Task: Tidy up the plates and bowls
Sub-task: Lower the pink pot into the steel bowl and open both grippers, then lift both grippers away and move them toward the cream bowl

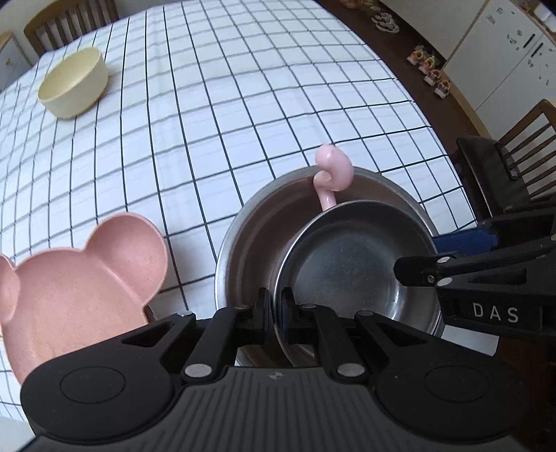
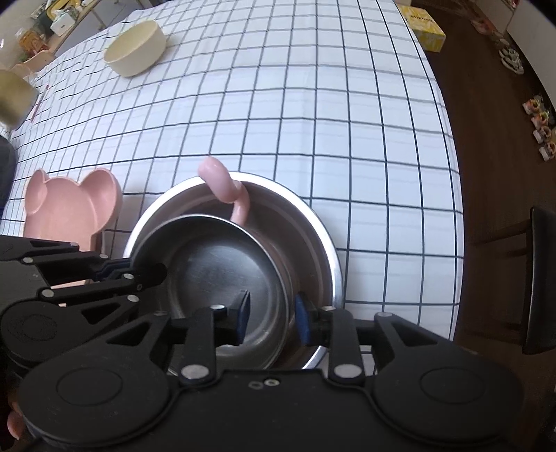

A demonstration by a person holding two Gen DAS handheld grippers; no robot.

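A small steel bowl [image 1: 347, 274] [image 2: 215, 271] sits tilted inside a larger steel bowl [image 1: 250, 243] [image 2: 305, 236] on the checked tablecloth. A pink spoon handle [image 1: 332, 174] [image 2: 226, 187] sticks up from the large bowl behind it. My left gripper [image 1: 276, 309] [image 2: 128, 267] is shut on the small bowl's left rim. My right gripper [image 2: 272, 316] straddles the opposite rim with its blue pads [image 2: 302, 320] standing apart from the metal, so it is open; one of its fingers [image 1: 417, 271] shows in the left wrist view.
A pink bear-shaped plate [image 1: 80, 288] [image 2: 69, 205] lies just left of the bowls. A cream bowl [image 1: 74, 81] [image 2: 135, 48] stands far across the table. A yellow box [image 2: 425, 27] is at the far right corner. A wooden chair [image 1: 504, 167] stands beside the table's right edge.
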